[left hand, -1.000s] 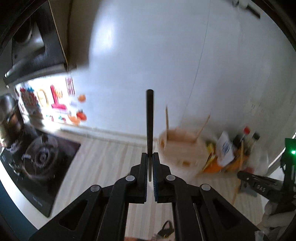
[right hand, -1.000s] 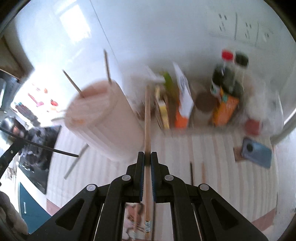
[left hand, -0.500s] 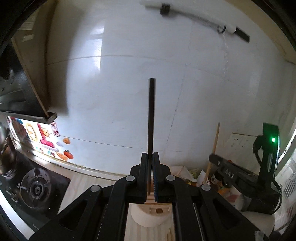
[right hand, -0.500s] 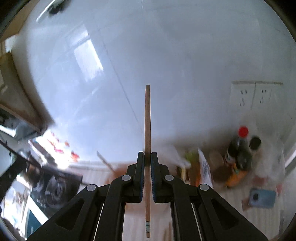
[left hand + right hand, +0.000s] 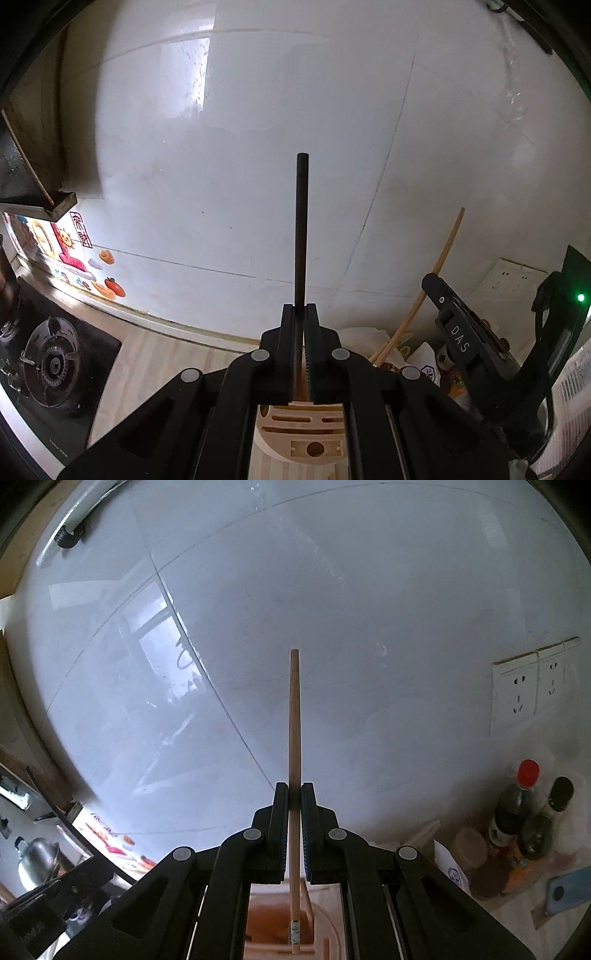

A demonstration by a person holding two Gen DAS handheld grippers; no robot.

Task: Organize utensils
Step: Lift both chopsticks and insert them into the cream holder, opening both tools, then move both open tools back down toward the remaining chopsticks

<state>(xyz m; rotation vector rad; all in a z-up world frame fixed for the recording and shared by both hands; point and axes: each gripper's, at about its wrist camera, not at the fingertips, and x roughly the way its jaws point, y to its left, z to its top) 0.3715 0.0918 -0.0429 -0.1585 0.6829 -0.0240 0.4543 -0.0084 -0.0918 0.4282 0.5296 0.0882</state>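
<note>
My left gripper (image 5: pixel 300 314) is shut on a black chopstick (image 5: pixel 301 229) that stands upright against the white wall. Below its jaws sits the pale wooden utensil holder (image 5: pixel 306 435) with slots in its top. My right gripper (image 5: pixel 294 794) is shut on a light wooden chopstick (image 5: pixel 294 720), also upright; its lower end hangs over the utensil holder (image 5: pixel 273 915). The right gripper (image 5: pixel 430 282) shows in the left wrist view too, at the right, with the wooden chopstick (image 5: pixel 443 254) slanting up from it.
A gas stove (image 5: pixel 51 365) lies at the left on the light wooden counter (image 5: pixel 155 362). Sauce bottles (image 5: pixel 517 812), a jar and packets stand at the right by the wall, under a double socket (image 5: pixel 532 686). A blue phone (image 5: pixel 569 890) lies on the counter.
Both grippers have risen and moved over the utensil holder, now pointing more at the wall. Each chopstick stays held. The holder has moved from ahead to directly beneath the jaws.
</note>
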